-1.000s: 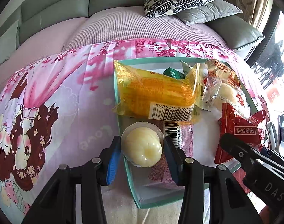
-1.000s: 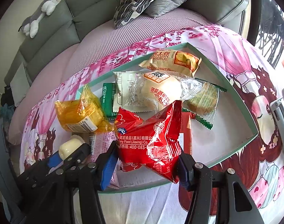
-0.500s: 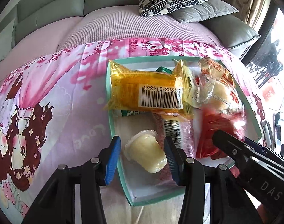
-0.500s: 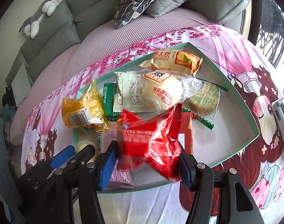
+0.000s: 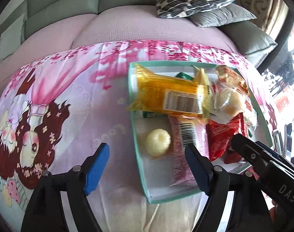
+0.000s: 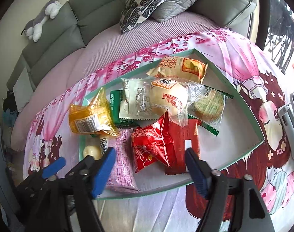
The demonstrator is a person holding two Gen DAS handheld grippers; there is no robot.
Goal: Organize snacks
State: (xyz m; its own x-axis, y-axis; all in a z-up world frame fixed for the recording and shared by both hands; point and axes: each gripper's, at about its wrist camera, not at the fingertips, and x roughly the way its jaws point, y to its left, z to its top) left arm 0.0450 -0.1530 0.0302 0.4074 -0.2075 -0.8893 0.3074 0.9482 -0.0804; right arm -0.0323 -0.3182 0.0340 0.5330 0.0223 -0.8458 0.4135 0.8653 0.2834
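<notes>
A pale jelly cup (image 5: 158,142) lies free in the near left corner of the teal-rimmed tray (image 5: 136,141). My left gripper (image 5: 146,154) hovers just above it. Its jaws are opening and the blue pads stand well clear of the cup. In the right wrist view a red snack packet (image 6: 152,147) rests in the tray (image 6: 241,100) on a flat red packet. My right gripper (image 6: 149,154) is over it with its jaws opening and neither pad touching it. A yellow packet (image 5: 166,94) and a pink packet (image 5: 183,145) lie beside the cup.
Farther back in the tray lie a wrapped bun (image 6: 166,96), a Swiss roll packet (image 6: 181,67) and green packets. The tray sits on a pink cartoon cloth (image 5: 69,100) over a sofa seat. Cushions (image 6: 147,2) and a plush toy (image 6: 42,15) are behind, and a grey device (image 6: 289,123) lies at the right.
Both grippers have spread their jaws. The jelly cup left the left pads and dropped onto the tray floor. The red packet slipped from the right pads and settled in the tray.
</notes>
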